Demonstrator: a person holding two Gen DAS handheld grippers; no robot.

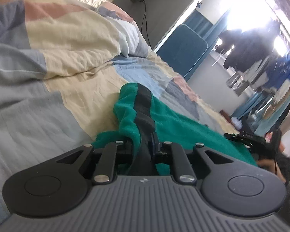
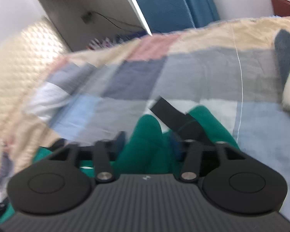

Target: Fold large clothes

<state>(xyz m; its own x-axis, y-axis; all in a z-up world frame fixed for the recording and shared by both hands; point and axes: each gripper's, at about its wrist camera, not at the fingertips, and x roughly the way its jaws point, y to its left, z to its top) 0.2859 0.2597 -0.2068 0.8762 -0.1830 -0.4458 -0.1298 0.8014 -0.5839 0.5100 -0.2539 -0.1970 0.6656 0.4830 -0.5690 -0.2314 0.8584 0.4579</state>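
The green garment (image 1: 176, 119) lies on the bed (image 1: 81, 89), on top of the patchwork quilt (image 2: 183, 71). The best way to do this step, I think, is to hold one bunch of cloth tight with one hand and move the other hand along the same edge, so the cloth can be pulled flat before it is folded over. Both holds should sit near the black stripe (image 1: 144, 104), because that stripe shows where the side of the garment runs.

The garment is soft and fuzzy, bright green, and crumpled into lumps. It is not flat yet. A black stripe runs down it, and in the right wrist view a loose black end sticks up past the green cloth.

The left gripper (image 1: 143, 145) has its fingers pulled close together on a fold of the green cloth and the stripe. The right gripper (image 2: 147, 141) has its fingers apart, with a hump of green cloth between them, but they do not pinch it. The picture there is blurry.

Past the bed, away from the garment, stand a blue chair (image 1: 181, 54) and a white wall.
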